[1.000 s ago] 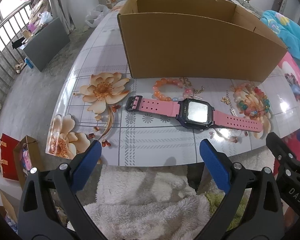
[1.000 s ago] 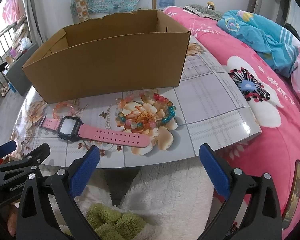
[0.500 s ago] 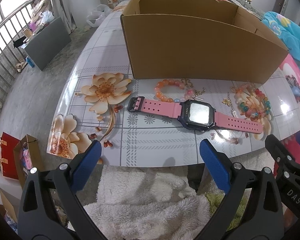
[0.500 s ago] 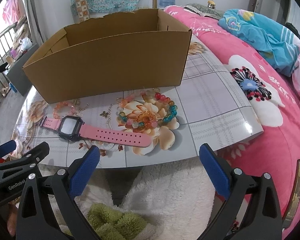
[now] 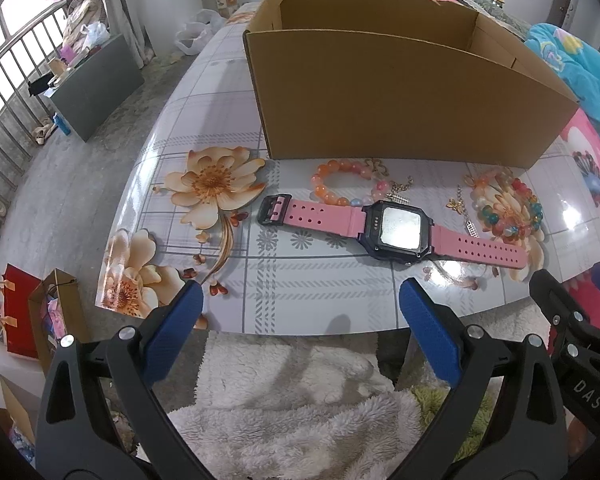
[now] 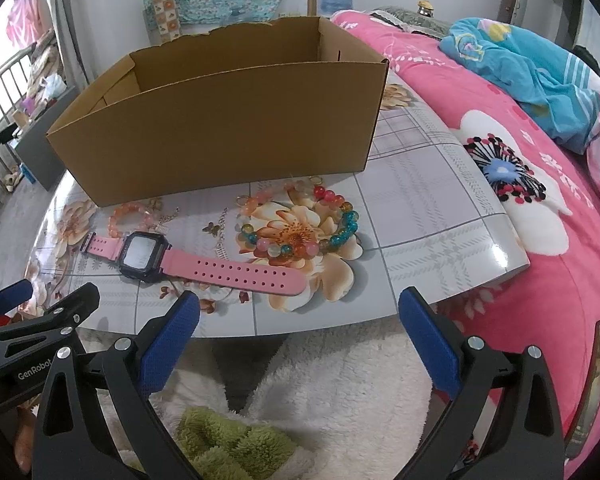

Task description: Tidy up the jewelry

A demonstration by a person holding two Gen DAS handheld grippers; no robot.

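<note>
Left gripper (image 5: 298, 316) jaws apart, empty | right gripper (image 6: 299, 316) jaws apart, empty | pink-strapped black square watch (image 5: 394, 232) before open brown cardboard box (image 5: 400, 92), flanked by beaded bracelets.

1. Watch (image 5: 396, 232): pink strap, black case.
2. Box (image 5: 400, 108): plain brown cardboard.
3. Table (image 5: 308, 280): grey-white grid w/ orange flower print.
4. Bead bracelet (image 6: 300, 220): teal, red, pink, amber.
5. Gripper fingers (image 5: 176, 336): blue pads, black frame.

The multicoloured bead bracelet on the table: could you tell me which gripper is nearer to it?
Right. The right gripper hovers open almost straight in front of the multicoloured bead bracelet; the left gripper, also open, faces the pink watch, further left.
</note>
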